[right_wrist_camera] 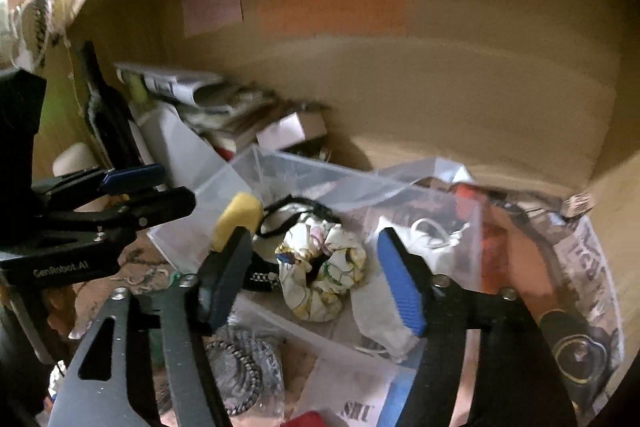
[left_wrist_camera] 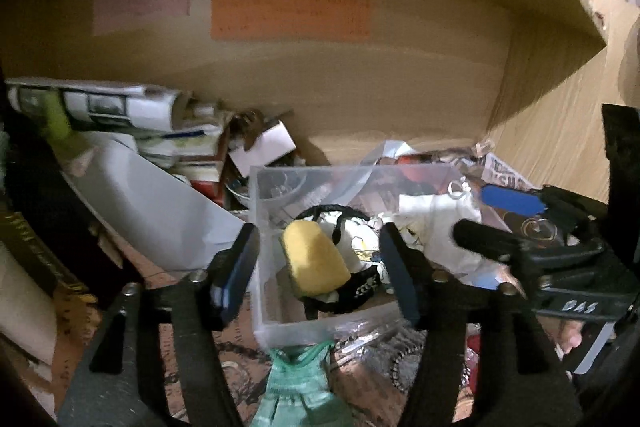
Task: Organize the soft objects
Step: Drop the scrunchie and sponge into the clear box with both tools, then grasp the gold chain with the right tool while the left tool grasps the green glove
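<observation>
A clear plastic box (left_wrist_camera: pixel 266 259) (right_wrist_camera: pixel 352 183) stands in a cluttered wooden compartment. In it lie a yellow sponge (left_wrist_camera: pixel 314 259) (right_wrist_camera: pixel 236 219), a floral scrunchie (right_wrist_camera: pixel 322 267), a black strap (left_wrist_camera: pixel 360 289) and a black cord (right_wrist_camera: pixel 300 205). A white cloth (left_wrist_camera: pixel 440 215) (right_wrist_camera: pixel 384 319) lies at the box's right side. My left gripper (left_wrist_camera: pixel 320 271) is open and empty, its fingers to either side of the sponge just above the box. My right gripper (right_wrist_camera: pixel 316 275) is open and empty, over the scrunchie. The right gripper also shows at the right of the left wrist view (left_wrist_camera: pixel 492 219).
Rolled papers (left_wrist_camera: pixel 92 103), a white card (left_wrist_camera: pixel 160 203) and small boxes (left_wrist_camera: pixel 264 147) pile up at the back left. Newspaper (right_wrist_camera: pixel 596 267) and a clear bag (right_wrist_camera: pixel 424 171) lie right. A green mesh bag (left_wrist_camera: pixel 300 387) and beaded items (right_wrist_camera: pixel 236 375) lie in front. Coloured notes (left_wrist_camera: pixel 288 11) are on the back wall.
</observation>
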Action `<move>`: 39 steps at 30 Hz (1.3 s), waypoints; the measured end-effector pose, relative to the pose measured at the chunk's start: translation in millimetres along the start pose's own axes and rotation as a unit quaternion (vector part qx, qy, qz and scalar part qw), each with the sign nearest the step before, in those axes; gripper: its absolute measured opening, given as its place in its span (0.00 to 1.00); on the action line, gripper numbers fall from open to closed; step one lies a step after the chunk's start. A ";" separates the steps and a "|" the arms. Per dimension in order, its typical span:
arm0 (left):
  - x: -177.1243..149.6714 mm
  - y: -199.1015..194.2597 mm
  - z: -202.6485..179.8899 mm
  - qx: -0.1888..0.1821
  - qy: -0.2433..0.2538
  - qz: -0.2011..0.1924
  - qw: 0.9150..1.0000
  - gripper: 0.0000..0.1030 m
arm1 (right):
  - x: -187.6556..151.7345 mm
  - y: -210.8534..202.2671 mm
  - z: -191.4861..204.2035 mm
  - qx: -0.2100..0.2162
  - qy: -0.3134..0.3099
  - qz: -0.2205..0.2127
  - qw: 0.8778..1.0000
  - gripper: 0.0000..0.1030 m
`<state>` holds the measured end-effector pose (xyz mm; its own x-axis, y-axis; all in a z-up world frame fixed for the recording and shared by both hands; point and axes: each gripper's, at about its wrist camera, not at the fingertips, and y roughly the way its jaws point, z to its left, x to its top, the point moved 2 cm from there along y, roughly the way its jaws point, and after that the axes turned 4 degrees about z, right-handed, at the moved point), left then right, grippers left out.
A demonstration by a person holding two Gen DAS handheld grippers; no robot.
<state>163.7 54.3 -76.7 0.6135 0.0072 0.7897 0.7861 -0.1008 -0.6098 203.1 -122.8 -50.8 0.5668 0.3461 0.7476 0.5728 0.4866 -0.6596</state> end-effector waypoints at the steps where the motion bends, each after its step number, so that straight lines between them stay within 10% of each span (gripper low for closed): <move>1: -1.2 -4.7 0.5 0.002 0.000 -0.004 1.000 0.69 | -0.3 -6.5 -0.3 -0.001 0.000 -0.007 1.000 0.69; 14: -49.2 -24.7 13.0 0.023 -0.005 0.023 0.999 0.89 | -51.3 -39.8 -5.6 -0.026 0.011 0.000 1.000 0.79; 33: -122.9 17.2 20.9 0.021 -0.031 0.138 0.990 0.89 | -130.6 -8.8 9.9 0.022 0.021 0.127 0.991 0.79; 39: -127.1 22.5 21.5 0.013 -0.034 0.141 0.989 0.77 | -134.2 -9.9 15.2 0.005 0.000 0.125 0.992 0.65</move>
<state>105.1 72.5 -192.3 0.8113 0.0498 0.5826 0.5846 -0.0825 -0.8071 112.3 -161.9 -143.4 0.6905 0.4561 0.5614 0.4095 0.3933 -0.8232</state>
